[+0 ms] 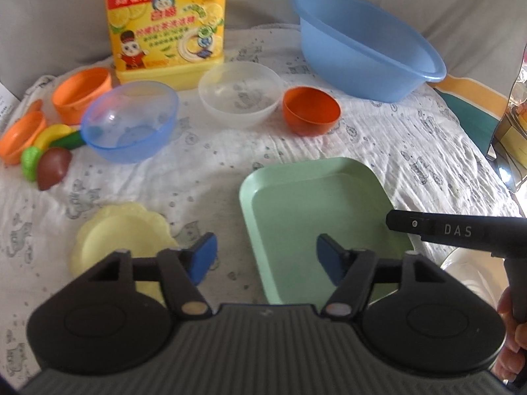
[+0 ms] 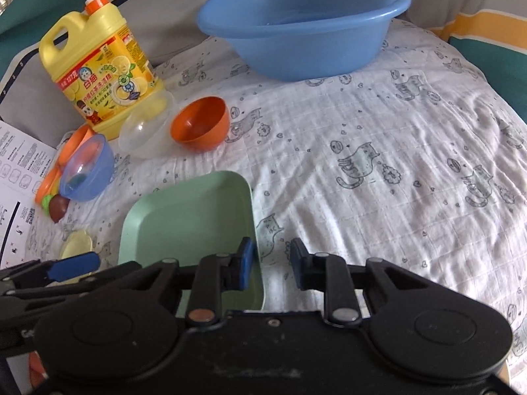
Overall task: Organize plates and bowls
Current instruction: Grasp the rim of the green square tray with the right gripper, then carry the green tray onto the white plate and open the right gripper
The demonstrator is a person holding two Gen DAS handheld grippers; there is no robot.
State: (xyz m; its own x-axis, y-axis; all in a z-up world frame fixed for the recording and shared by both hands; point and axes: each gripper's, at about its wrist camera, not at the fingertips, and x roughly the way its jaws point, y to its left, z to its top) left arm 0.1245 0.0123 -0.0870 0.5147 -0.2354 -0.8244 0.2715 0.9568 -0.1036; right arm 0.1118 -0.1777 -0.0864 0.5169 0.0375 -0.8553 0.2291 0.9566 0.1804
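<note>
A green square plate (image 1: 313,217) (image 2: 187,223) lies on the cat-print cloth. My left gripper (image 1: 266,258) is open and empty over the plate's left rim, with a pale yellow flower plate (image 1: 122,237) (image 2: 76,244) to its left. My right gripper (image 2: 271,265) is open and empty, its jaws either side of the green plate's right rim. Farther back stand a blue bowl (image 1: 128,121) (image 2: 87,171), a clear bowl (image 1: 240,93) (image 2: 145,131) and an orange bowl (image 1: 311,110) (image 2: 201,123).
A large blue basin (image 1: 365,49) (image 2: 303,19) sits at the back. A yellow detergent bottle (image 1: 168,26) (image 2: 102,72) stands back left. Orange cups (image 1: 82,93) and toy food (image 1: 52,161) lie at the left. A printed sheet (image 2: 19,177) lies at the left edge.
</note>
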